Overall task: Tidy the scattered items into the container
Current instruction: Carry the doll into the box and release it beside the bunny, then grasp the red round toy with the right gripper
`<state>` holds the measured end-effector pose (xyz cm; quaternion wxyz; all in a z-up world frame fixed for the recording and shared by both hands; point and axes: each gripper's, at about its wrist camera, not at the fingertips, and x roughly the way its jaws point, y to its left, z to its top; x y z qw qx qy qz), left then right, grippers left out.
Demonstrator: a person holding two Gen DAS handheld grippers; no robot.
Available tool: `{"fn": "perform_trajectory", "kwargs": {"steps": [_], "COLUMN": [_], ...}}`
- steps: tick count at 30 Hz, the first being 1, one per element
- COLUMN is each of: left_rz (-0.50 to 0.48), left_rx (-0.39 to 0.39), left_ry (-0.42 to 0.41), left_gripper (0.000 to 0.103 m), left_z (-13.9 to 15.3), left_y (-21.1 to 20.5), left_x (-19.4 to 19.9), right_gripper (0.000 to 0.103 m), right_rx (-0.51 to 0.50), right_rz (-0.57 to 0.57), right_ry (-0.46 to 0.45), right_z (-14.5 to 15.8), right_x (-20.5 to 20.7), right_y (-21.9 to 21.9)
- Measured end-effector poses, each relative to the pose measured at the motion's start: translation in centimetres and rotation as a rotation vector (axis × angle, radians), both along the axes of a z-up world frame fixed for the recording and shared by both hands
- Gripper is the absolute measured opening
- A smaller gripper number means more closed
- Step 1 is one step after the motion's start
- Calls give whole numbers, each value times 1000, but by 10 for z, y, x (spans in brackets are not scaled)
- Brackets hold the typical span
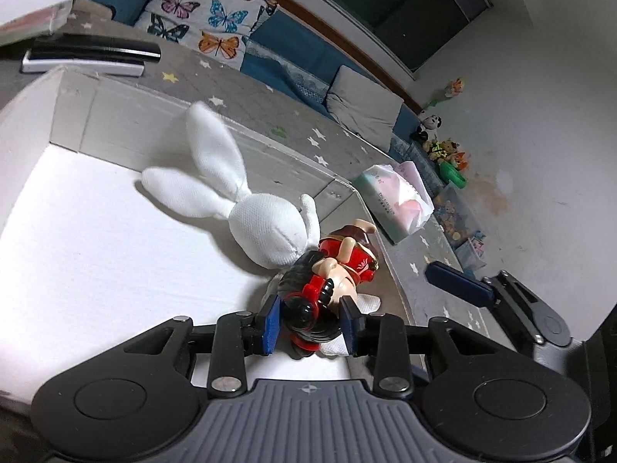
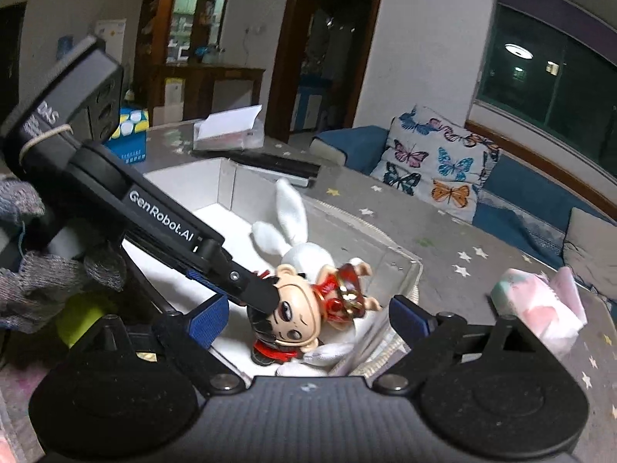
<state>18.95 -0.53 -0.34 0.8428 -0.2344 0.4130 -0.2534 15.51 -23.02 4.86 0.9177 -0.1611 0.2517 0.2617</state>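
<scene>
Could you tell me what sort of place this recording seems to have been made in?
Most likely a home living room with a child's play corner: a butterfly cushion on a blue sofa, a star-patterned mat, and soft toys heaped by the wall.

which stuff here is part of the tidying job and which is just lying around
Job:
- doll, gripped at its head by left gripper
- white rabbit, lying in the box
- box
- right gripper, open, holding nothing

Lying about:
- tissue pack
- butterfly cushion
- toys by the wall
</scene>
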Motion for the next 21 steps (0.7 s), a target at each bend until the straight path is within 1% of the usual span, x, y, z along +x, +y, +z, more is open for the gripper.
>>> {"fn": "perform_trajectory", "kwargs": {"steps": [5,10,13,21], "left_rz": [1,12,15,23], "left_rx": [16,25,21,54], "left_ry": [-26,-49,-69,-125], "left_gripper": [35,35,35,35], "left_z": [6,13,18,28], "left_y": [-1,2,4,9], "left_x": [-8,-17,-26,-59], "right_gripper": [92,92,92,92], "right_rx": [35,65,78,105], "right_rz": [-10,-15,-16,-8], "right_ry": [-16,-10,8,66], "right_z": [7,6,2,-16], "right_x": [-13,-28,-37,-65], "right_y": [-11,-14,-16,-16]}}
